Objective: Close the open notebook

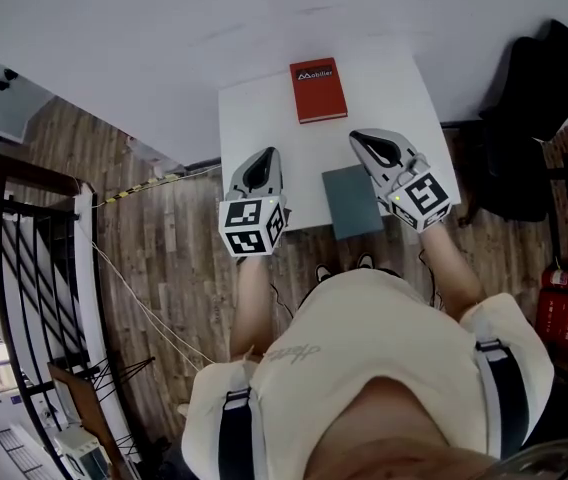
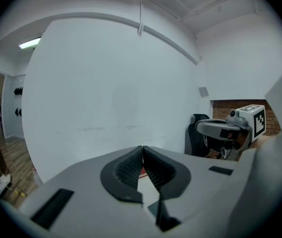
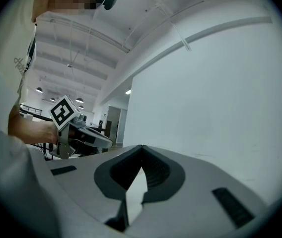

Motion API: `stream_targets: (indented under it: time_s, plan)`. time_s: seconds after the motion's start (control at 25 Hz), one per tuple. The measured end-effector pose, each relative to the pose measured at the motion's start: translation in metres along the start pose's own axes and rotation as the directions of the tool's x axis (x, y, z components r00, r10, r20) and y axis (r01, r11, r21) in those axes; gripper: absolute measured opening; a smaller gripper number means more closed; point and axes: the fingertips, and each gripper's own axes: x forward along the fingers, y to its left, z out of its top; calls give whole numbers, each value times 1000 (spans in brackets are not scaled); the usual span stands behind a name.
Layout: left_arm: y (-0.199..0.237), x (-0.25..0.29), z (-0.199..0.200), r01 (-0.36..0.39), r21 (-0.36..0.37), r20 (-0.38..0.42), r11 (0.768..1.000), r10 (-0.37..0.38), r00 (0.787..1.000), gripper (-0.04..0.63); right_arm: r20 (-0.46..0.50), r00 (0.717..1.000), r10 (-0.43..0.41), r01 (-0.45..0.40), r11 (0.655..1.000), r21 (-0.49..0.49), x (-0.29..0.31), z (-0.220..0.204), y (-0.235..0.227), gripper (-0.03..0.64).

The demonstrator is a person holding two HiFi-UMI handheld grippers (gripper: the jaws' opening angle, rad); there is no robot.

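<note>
Jaws shut and empty on your left gripper (image 2: 142, 148) and right gripper (image 3: 141, 147); grey notebook (image 1: 352, 200) looks already closed, so check before descending.

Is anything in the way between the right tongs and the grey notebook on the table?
No, nothing visible. The grey notebook lies flat on the white table, close by the right tongs. The red book sits farther back, apart.
</note>
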Motion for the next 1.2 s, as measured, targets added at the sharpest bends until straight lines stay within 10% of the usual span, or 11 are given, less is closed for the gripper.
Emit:
stream_targets:
  time_s: [1.2]
  plan:
    - [-1,24,24,2,4,52,1000,-3,999,20,2,1000,-6,6,999,33,9,10,-29,8]
